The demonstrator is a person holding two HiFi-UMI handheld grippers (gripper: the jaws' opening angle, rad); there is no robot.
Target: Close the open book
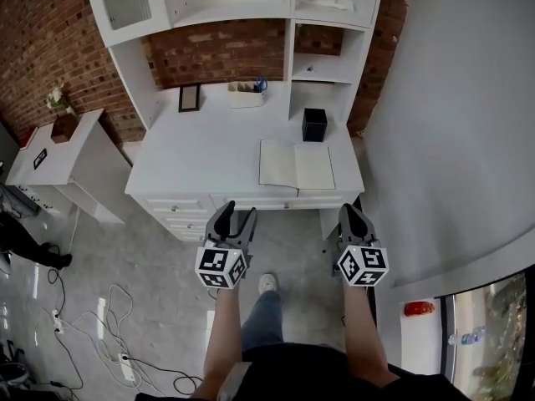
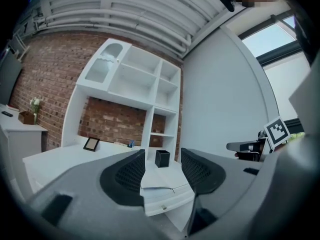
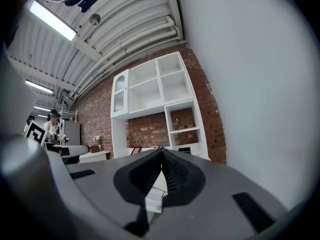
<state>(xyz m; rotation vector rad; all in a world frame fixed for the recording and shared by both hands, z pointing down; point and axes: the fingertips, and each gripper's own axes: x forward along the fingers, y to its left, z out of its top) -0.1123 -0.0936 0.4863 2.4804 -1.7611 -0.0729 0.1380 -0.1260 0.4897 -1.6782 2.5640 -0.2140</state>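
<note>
Head view first: where is the book [image 1: 297, 165]?

— Lying open and flat on the white desk [image 1: 201, 153], near the front edge toward the right side. Both pages face up, and a black box [image 1: 314, 124] stands just behind it.

And the grippers?

— Both hang in front of the desk, over the floor and well apart from the book. The left gripper [image 1: 236, 217] is level with the drawers and left of the book. The right gripper [image 1: 349, 215] is off the desk's right front corner.

What do their own views say about the jaws?

— The left gripper view shows its jaws spread, with only the far-off desk and book in the gap. The right gripper view shows its jaws pressed together at the tips, holding nothing.

So which step is this?

— I'd call it the approach. Nothing touches the book, and closing has not begun.

What does the next move call for?

— My guess is a reach forward over the desk edge. One gripper needs to get under the outer edge of a cover or page stack, lift it and swing it across the spine onto the other half. The other gripper could steady the book so it doesn't slide on the smooth top. Getting a jaw tip under a flat cover looks like the fiddly part.
</note>
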